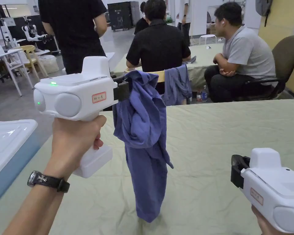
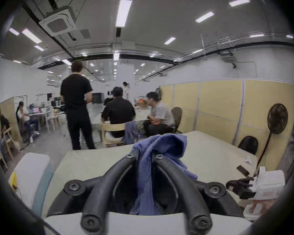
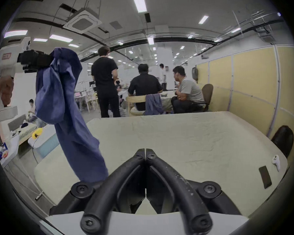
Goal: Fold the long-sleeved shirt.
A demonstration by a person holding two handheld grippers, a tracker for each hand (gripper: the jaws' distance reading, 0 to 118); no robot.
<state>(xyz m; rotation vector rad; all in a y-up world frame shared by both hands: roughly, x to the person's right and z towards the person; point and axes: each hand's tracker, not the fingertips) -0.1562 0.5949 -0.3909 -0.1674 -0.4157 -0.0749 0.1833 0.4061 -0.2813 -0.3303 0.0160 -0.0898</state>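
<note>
A blue long-sleeved shirt [image 1: 143,134] hangs bunched in the air, its lowest end just touching the pale green table [image 1: 229,137]. My left gripper [image 1: 125,87] is shut on the shirt's top, held high at the left. In the left gripper view the blue cloth [image 2: 145,170] runs between the two black jaws, which press on it. The right gripper view shows the same shirt [image 3: 64,106] hanging from the left gripper [image 3: 46,60]. My right gripper [image 3: 145,151] is shut with nothing in it, its jaws touching; it hovers low at the right [image 1: 236,171], apart from the shirt.
A white and blue bin [image 1: 8,147] stands at the table's left edge. A dark phone [image 3: 265,174] and a small white object [image 3: 276,161] lie near the table's right edge. Beyond the far edge, people sit on chairs, one with another blue garment [image 1: 177,84] over its back; one person stands.
</note>
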